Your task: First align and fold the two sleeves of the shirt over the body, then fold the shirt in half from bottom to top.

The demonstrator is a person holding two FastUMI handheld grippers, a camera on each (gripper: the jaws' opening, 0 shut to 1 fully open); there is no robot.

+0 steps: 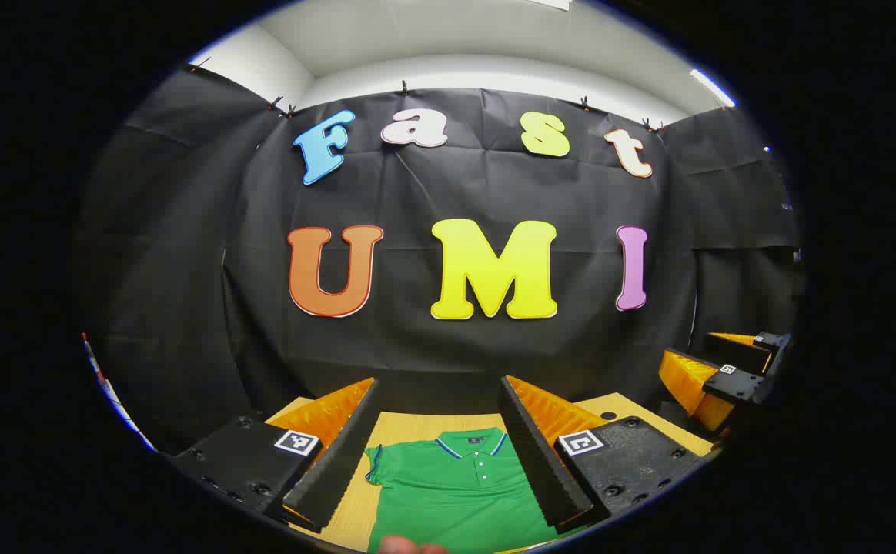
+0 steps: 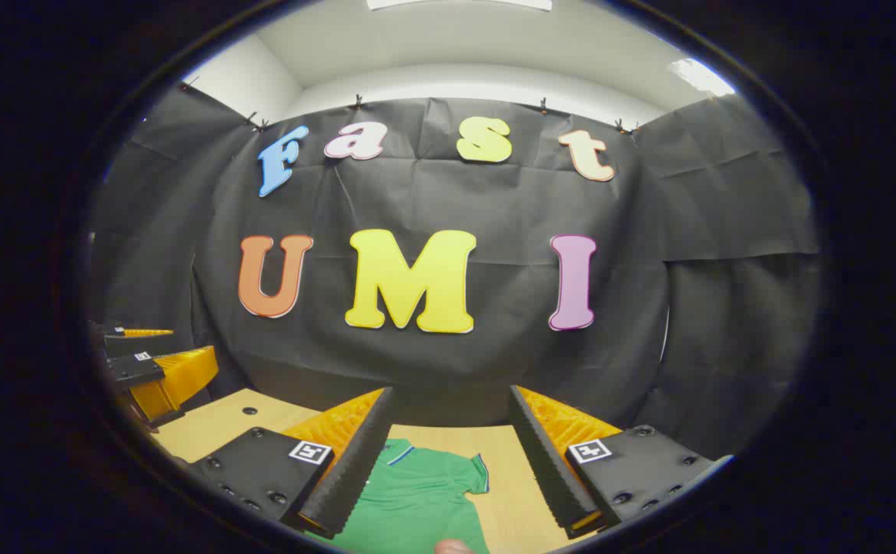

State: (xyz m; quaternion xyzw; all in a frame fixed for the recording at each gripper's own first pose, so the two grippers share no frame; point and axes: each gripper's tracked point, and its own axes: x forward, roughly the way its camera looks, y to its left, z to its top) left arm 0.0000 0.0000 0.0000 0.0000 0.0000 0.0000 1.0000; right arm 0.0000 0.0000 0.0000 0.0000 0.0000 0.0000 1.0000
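- Shirt (image 1: 456,492) lay flat on the wooden table (image 1: 409,425), a green polo with its collar toward the black cloth wall and its body running back toward the person; both sleeves looked spread out to the sides and not yet folded over the body, so the task seemed to be at its very start.
- Left gripper (image 1: 440,454) hung above the table with its fingers spread wide, nothing between them; through the gap the left gripper view looked down on the collar, the button placket and the shirt's left sleeve (image 1: 375,465). I judged it was held high and open so the person could line it up with that sleeve before going down.
- Right gripper (image 2: 448,458) was likewise raised, fingers apart and holding nothing; in the right gripper view the opposite sleeve (image 2: 471,473) lay between them, near the bare wood. Each gripper appeared to be stationed over its own side of the shirt, which suits folding the two sleeves in turn or together.
- In each view the other gripper also showed off at the edge, level with its partner and well apart from it.
- A fingertip (image 1: 409,546) of the person showed at the bottom edge of the left gripper view.
- The table was pale wood, smooth, with small dark holes near its back corners.
- The booth was hung with creased black cloth clipped along the top; above it were a white wall and ceiling with strip lights.
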